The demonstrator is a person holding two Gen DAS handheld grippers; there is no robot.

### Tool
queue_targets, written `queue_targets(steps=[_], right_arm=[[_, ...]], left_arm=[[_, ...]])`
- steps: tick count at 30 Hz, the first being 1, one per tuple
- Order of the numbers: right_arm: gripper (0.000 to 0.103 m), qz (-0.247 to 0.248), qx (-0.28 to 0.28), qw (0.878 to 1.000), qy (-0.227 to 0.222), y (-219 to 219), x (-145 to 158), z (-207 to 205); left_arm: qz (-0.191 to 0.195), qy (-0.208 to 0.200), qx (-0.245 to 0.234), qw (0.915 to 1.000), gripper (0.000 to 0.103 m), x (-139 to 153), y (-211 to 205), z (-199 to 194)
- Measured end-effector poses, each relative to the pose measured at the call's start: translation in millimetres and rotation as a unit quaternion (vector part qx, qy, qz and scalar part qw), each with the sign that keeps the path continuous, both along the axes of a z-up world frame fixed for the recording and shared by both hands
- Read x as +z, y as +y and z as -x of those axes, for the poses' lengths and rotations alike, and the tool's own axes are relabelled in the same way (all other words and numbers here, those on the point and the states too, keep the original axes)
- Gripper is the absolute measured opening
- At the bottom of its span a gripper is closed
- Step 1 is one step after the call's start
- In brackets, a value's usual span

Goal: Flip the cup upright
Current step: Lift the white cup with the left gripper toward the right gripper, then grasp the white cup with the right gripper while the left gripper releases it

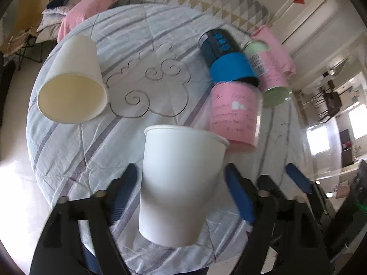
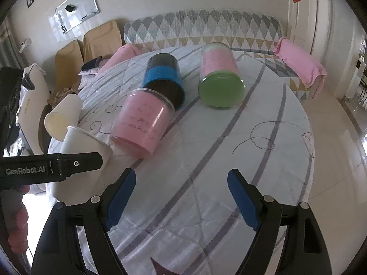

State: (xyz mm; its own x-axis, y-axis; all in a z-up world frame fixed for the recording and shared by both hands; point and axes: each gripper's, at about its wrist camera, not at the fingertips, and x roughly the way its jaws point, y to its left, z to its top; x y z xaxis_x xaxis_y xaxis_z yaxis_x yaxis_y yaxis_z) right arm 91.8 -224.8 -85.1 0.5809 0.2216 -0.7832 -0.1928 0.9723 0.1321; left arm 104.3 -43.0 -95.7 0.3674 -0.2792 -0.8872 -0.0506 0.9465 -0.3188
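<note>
A white paper cup (image 1: 181, 183) stands between the fingers of my left gripper (image 1: 181, 194), mouth up and a little tilted; the jaws sit wide at its sides and I see gaps to its wall. It also shows in the right wrist view (image 2: 80, 158), partly behind the left gripper's body. A second white paper cup (image 1: 73, 82) lies on its side at the table's left, mouth toward me; it shows in the right wrist view too (image 2: 63, 116). My right gripper (image 2: 181, 197) is open and empty above the tablecloth.
A round table with a striped white cloth (image 2: 206, 160) carries a pink jar (image 2: 142, 123), a black and blue cup (image 2: 164, 78) and a green-lidded pink jar (image 2: 220, 80), all lying down. A patterned sofa (image 2: 201, 27) is behind.
</note>
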Motion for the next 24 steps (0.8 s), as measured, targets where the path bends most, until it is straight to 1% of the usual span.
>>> queue_targets(steps=[2, 3, 6, 8, 10, 12, 13, 16, 19, 20, 22, 24], right_arm=[[0.083, -0.012, 0.002, 1.0, 0.004, 1, 3, 2], [0.083, -0.021, 0.005, 1.0, 0.007, 3, 4, 3], [0.083, -0.053, 0.014, 0.998, 0.019, 7, 8, 7], [0.083, -0.073, 0.016, 0.997, 0.03, 11, 9, 8], [0.083, -0.095, 0.017, 0.994, 0.043, 18, 10, 9], [0.083, -0.117, 0.022, 0.991, 0.058, 27, 10, 7], [0.083, -0.123, 0.023, 0.99, 0.065, 32, 8, 6], [0.083, -0.145, 0.025, 0.985, 0.088, 50, 4, 2], [0.083, -0.141, 0.017, 0.985, 0.096, 63, 1, -1], [0.083, -0.14, 0.013, 0.985, 0.099, 66, 0, -2], [0.083, -0.145, 0.004, 0.983, 0.108, 70, -4, -6], [0.083, -0.149, -0.006, 0.982, 0.114, 73, -6, -9]], left_arm=[[0.012, -0.018, -0.006, 0.9997, 0.092, 10, 5, 7], [0.011, -0.028, -0.012, 0.9995, 0.095, 15, 8, 10], [-0.001, -0.063, -0.032, 0.9975, 0.097, 30, 17, 24], [-0.034, -0.092, -0.041, 0.9943, 0.098, 39, 24, 36], [-0.076, -0.127, -0.049, 0.9877, 0.099, 46, 34, 49], [-0.104, -0.145, -0.051, 0.9826, 0.101, 49, 44, 53], [-0.111, -0.154, -0.05, 0.9806, 0.101, 50, 49, 56], [-0.119, -0.161, -0.067, 0.9774, 0.101, 45, 61, 60], [-0.13, -0.165, -0.086, 0.974, 0.101, 39, 61, 63], [-0.127, -0.161, -0.096, 0.9741, 0.101, 35, 62, 63], [-0.107, -0.155, -0.109, 0.976, 0.101, 30, 64, 62], [-0.096, -0.151, -0.118, 0.9768, 0.101, 25, 63, 59]])
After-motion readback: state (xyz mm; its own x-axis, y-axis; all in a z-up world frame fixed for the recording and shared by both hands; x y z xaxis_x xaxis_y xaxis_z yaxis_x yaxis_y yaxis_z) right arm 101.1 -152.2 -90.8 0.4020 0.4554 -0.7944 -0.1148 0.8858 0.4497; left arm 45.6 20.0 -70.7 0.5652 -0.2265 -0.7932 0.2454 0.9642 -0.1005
